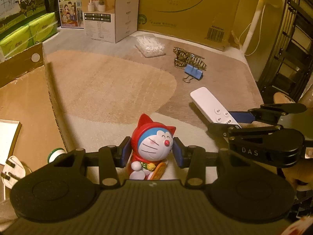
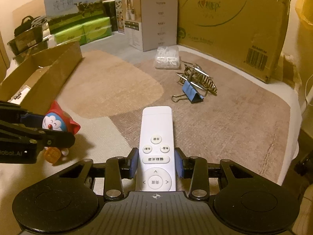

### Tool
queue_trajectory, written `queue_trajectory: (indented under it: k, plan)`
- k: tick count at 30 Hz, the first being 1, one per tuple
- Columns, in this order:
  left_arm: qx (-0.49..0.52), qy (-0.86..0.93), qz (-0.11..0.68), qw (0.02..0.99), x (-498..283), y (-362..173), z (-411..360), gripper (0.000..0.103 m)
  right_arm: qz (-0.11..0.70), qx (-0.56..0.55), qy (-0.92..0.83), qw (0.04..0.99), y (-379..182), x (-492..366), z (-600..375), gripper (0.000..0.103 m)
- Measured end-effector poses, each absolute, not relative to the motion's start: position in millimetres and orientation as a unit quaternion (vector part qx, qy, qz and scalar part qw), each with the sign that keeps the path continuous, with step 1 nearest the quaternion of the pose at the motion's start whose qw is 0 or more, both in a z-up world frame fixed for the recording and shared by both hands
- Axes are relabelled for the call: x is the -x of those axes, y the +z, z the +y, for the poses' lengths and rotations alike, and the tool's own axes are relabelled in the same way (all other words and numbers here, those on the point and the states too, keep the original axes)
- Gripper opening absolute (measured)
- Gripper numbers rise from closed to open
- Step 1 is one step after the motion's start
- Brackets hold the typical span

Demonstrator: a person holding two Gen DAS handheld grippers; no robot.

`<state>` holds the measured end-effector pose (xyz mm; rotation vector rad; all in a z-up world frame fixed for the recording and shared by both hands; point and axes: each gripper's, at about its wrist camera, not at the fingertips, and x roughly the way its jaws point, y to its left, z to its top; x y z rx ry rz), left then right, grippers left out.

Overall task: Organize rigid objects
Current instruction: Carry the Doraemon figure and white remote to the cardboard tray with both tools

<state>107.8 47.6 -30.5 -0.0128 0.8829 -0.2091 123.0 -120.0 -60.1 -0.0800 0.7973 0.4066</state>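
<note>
A red-hooded blue cat figurine (image 1: pixel 154 143) sits between the blue pads of my left gripper (image 1: pixel 152 151), which is shut on its head just above the rug. The right wrist view shows that left gripper (image 2: pixel 33 125) and the figurine (image 2: pixel 56 121) at the left edge. My right gripper (image 2: pixel 156 162) is shut on a white remote control (image 2: pixel 156 129), gripping its sides near the buttons. From the left wrist view, the remote (image 1: pixel 211 105) sticks out of the right gripper (image 1: pixel 234 121) at the right.
An open cardboard box (image 1: pixel 29 101) (image 2: pixel 49 74) stands at the left, with a white plug (image 1: pixel 11 171) and small items inside. On the rug lie a blue binder clip (image 2: pixel 190 91), gold patterned clips (image 2: pixel 199 76) and a bag of white pieces (image 2: pixel 167 57). Large cartons (image 2: pixel 230 19) line the back.
</note>
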Motion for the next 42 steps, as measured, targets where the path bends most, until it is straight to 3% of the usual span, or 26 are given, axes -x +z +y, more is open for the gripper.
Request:
queue_trajectory:
  k: [17,42]
  plan:
    - [0.019,-0.074,0.399,0.914,-44,3,59,0.041,0.362,0.013,0.226,0.904,-16,-67,-112,0.039]
    - [0.049,0.041,0.366,0.928,17,40,155,0.041,0.341,0.032,0.320,0.884,7,-48,-31,0.039]
